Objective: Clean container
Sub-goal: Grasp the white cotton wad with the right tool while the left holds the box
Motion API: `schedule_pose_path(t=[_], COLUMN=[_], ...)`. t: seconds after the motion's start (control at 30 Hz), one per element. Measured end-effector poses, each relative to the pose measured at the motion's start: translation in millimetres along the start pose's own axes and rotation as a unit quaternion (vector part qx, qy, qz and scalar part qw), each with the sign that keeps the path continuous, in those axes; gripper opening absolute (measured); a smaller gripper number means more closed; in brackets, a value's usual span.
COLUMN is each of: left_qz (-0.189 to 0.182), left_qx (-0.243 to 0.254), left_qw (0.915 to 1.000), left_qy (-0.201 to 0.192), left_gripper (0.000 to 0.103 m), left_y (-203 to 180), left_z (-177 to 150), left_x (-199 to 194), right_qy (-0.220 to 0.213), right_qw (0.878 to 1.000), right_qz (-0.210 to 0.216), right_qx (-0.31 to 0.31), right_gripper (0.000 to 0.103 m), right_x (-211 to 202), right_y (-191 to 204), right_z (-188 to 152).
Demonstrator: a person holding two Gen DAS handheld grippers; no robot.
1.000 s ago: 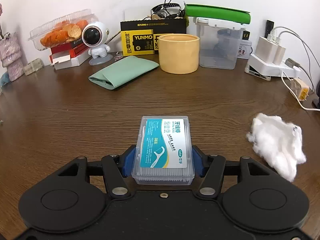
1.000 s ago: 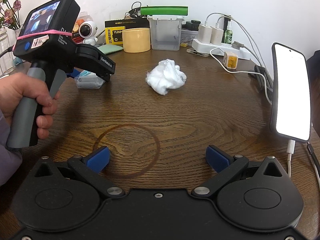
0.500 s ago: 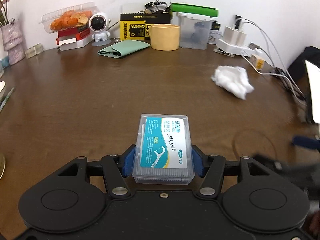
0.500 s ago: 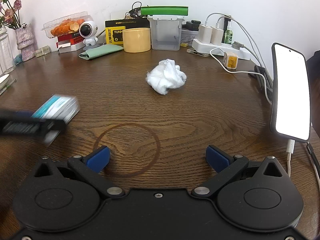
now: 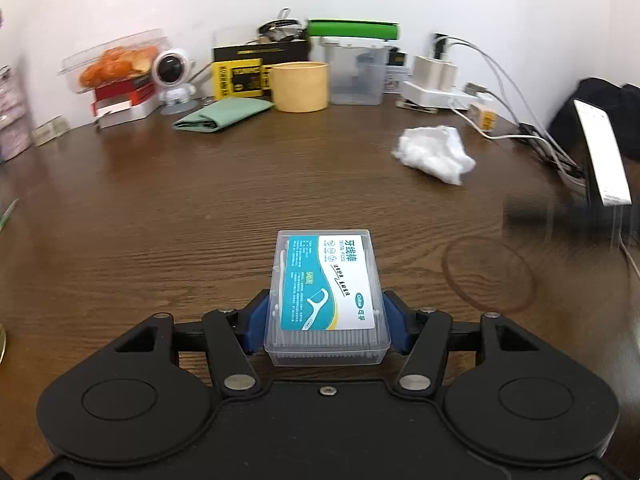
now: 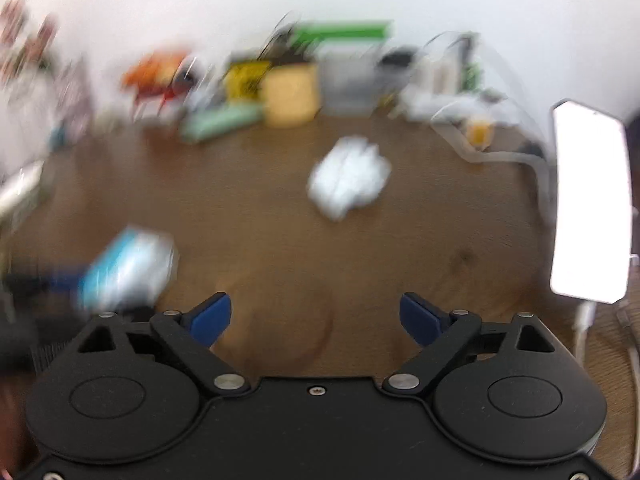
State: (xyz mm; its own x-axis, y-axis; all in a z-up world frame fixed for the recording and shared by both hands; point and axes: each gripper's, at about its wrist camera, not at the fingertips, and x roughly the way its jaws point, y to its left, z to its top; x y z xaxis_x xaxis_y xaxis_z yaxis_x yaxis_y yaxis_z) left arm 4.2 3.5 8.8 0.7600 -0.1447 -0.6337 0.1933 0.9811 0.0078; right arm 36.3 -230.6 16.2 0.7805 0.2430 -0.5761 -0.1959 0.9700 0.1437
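Ahead-right of your right tool (image 6: 315,318): tissue wad (image 6: 349,183), nothing between its closing jaws | left tool (image 5: 326,316) pinches floss box (image 5: 326,296), long axis pointing away | right nearer.

The dental floss pick box (image 5: 327,298) is a clear, shallow rectangular plastic container with a teal and white label showing a floss pick on its closed lid. White picks are packed inside, visible through the near wall. It sits flat, long side running away from the camera, at about 6 o'clock in the left wrist view, clamped by its two long sides. A crumpled white tissue wad (image 5: 434,153) lies on the worktop at 2 o'clock, well apart from the box.
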Motion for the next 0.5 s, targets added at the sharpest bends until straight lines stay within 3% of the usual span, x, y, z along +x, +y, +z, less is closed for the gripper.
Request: schedule_pose_path(t=[0.07, 0.13, 0.27, 0.33, 0.4, 0.43, 0.5], left_qz=[-0.013, -0.015, -0.018, -0.022, -0.025, -0.028, -0.035], left_qx=[0.008, 0.01, 0.013, 0.013, 0.013, 0.016, 0.021], left_qw=[0.9999, 0.9998, 0.9997, 0.9997, 0.9996, 0.9995, 0.9991], left_qy=[-0.001, 0.0, 0.001, 0.0, -0.002, -0.001, 0.001], left_gripper=[0.057, 0.057, 0.057, 0.057, 0.057, 0.057, 0.057], left_y=[0.0, 0.9, 2.6, 3.9, 3.2, 2.9, 2.6], left_z=[-3.2, -2.3, -0.8, -0.1, -2.8, -2.2, -0.9], left_x=[-2.0, -1.4, -0.4, 0.6, 0.7, 1.6, 2.7], right_qy=[-0.053, -0.072, -0.033, -0.014, 0.01, 0.022, 0.05], right_qw=[0.998, 0.997, 0.998, 0.998, 0.998, 0.997, 0.996], right_qz=[0.01, 0.033, 0.044, 0.054, 0.05, 0.045, 0.027], right_qx=[0.021, 0.006, -0.013, -0.026, -0.045, -0.054, -0.072], right_gripper=[0.103, 0.103, 0.098, 0.089, 0.067, 0.061, 0.028], right_x=[-6.3, 5.9, 46.8, 66.8, 87.7, 99.3, 122.3], right_y=[-8.9, -14.0, -25.8, -28.4, -26.3, -23.9, -18.5], right_z=[21.4, 46.1, 85.6, 96.6, 104.9, 107.9, 106.3])
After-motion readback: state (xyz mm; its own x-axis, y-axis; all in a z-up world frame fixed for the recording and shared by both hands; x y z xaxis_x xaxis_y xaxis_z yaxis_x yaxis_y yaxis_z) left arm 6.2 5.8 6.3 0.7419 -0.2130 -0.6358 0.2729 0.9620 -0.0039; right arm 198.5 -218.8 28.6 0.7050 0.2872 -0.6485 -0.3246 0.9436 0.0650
